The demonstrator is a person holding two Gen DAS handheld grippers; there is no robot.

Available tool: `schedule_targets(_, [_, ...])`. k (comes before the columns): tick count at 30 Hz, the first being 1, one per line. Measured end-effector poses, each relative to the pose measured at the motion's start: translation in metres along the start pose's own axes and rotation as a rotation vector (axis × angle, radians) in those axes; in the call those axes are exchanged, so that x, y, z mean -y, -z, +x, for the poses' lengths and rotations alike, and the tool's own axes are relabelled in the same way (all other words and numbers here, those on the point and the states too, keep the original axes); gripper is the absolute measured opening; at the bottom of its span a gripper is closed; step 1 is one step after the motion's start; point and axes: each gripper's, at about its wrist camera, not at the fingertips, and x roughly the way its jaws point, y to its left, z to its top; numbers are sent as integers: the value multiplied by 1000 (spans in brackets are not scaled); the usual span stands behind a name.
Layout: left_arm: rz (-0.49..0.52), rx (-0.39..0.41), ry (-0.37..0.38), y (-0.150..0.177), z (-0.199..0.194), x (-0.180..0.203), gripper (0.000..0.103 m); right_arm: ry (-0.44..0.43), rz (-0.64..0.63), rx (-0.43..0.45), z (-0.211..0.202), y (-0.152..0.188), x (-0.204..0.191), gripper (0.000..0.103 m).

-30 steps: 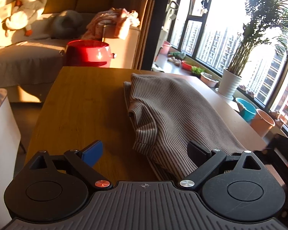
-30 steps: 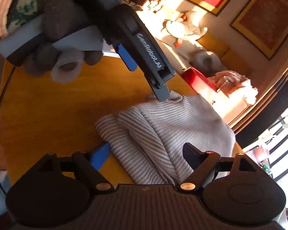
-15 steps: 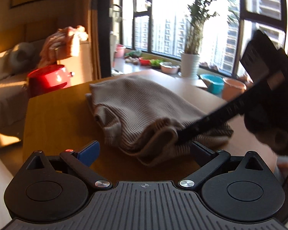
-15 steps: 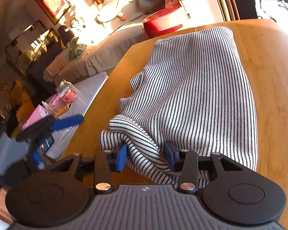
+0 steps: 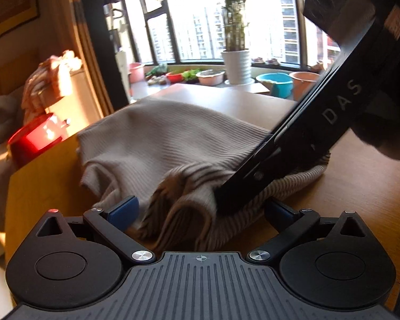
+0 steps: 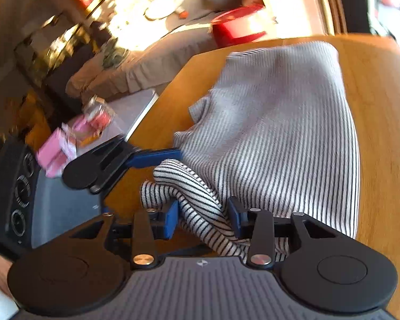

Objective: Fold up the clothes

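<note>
- The striped garment [image 6: 280,122] lies bunched on the wooden table [image 6: 381,106], directly ahead of both claws
- The right gripper [image 6: 203,217] is clamped on a rolled fold at the garment's near edge; striped cloth fills the gap between its blue pads [image 6: 170,218]
- The left gripper [image 5: 200,209] is spread wide, with its fingers to either side of the garment's near edge; a raised fold [image 5: 189,186] sits between them, and neither pad presses on it
- In the left wrist view, the right gripper's body crosses from upper right down to the fold, just ahead of the left gripper's right finger
- In the right wrist view, the left gripper shows to the left, one blue finger [image 6: 154,157] reaching the cloth edge
- A red container [image 5: 34,138] stands beyond the table's far-left corner
</note>
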Motion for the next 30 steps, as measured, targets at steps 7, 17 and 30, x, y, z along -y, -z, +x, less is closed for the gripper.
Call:
schedule_targets(7, [-32,23,49,-4,6,-2,85,74,-192,22,-9,-1,-19,40])
schedule_targets(17, [-251,38,133,-7,2,-31,66,347,-433,197,-61,20,-27,78])
schedule_targets(30, [-387,37,164,-4,0,-47,66,526,-885,160,-1,64,-52,82])
